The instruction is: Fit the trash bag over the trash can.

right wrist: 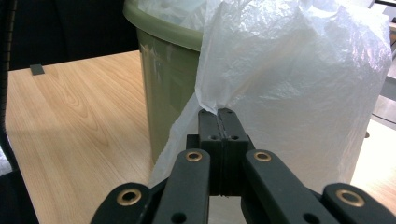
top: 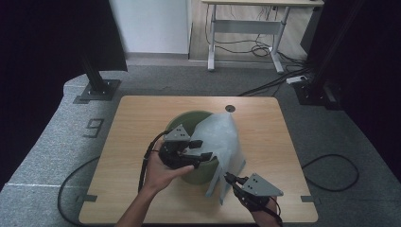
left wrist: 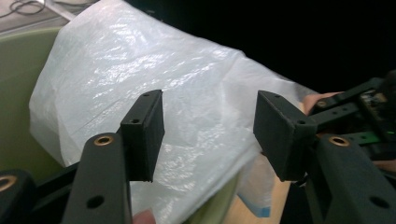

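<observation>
**Bag half over the bin, one tool clamped, one free**

Closest to the lens, the right tool (right wrist: 219,114) has its jaws pressed flat together on a pinch of the white bag (right wrist: 299,84), gripping the film low on the side that hangs outside the green bin (right wrist: 166,88). In the high view this tool (top: 228,177) sits near the front right of the bench (top: 132,123), with the bag (top: 222,142) stretched up from it like a tent over the bin's right half.

The left tool (left wrist: 208,135) stands at a middling width, pads apart with nothing pressed between them; the bag (left wrist: 154,84) lies just beyond the pads, draped over the bin rim (left wrist: 18,93). From above, this tool (top: 196,150) hovers over the bin (top: 187,120) mouth, at the bag's left edge.

The bin stands mid-bench, its left part uncovered. The work looks like lining it, and the bag's mouth does not yet go round the rim.

Risks, as I judge them:
- The film is thin. A hard pull by the right tool against the rim could tear it at the pinch.
- The bin looks light and nothing holds it down. A sideways tug could tip or slide it.
- If the left tool closes on a loose fold rather than the bag's edge, the mouth will bunch up instead of opening.
- Should the right grip slip, the tented film would collapse into the bin.
</observation>
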Demonstrator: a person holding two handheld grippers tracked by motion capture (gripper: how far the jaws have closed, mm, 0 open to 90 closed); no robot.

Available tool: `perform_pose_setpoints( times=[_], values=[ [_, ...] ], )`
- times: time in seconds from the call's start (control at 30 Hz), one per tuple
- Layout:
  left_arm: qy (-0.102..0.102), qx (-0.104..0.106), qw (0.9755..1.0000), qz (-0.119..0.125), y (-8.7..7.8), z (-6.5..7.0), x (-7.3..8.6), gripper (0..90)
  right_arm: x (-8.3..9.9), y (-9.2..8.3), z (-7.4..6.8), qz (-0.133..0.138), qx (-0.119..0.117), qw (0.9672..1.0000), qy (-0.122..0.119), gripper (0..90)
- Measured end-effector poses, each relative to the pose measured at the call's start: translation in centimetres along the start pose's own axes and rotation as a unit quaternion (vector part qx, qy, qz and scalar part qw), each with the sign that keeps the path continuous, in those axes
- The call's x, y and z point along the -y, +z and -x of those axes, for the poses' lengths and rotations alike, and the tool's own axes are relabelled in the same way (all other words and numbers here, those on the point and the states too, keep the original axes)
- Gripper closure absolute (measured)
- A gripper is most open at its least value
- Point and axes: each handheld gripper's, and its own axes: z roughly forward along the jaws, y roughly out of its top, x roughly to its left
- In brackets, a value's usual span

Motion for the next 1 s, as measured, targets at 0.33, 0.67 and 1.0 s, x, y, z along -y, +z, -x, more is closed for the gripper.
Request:
perform_pose_setpoints(
  times=[0.33,0.67,1.0],
  values=[
    [0.034,-0.011,0.9994,-0.001,-0.2,1.2,0.5,45.3,-0.6,0.0,0.5,0.002,0.003,1.0000,0.008,88.8],
    [0.039,-0.044,0.9983,-0.007,0.1,0.4,0.8,89.6,-0.9,-0.2,0.0,0.011,-0.008,0.9999,0.004,88.6],
    [-0.006,-0.095,0.9953,0.018,-3.5,-2.9,1.8,89.9,-1.1,-2.3,-0.2,0.070,-0.025,0.9969,0.025,51.7]
  ],
)
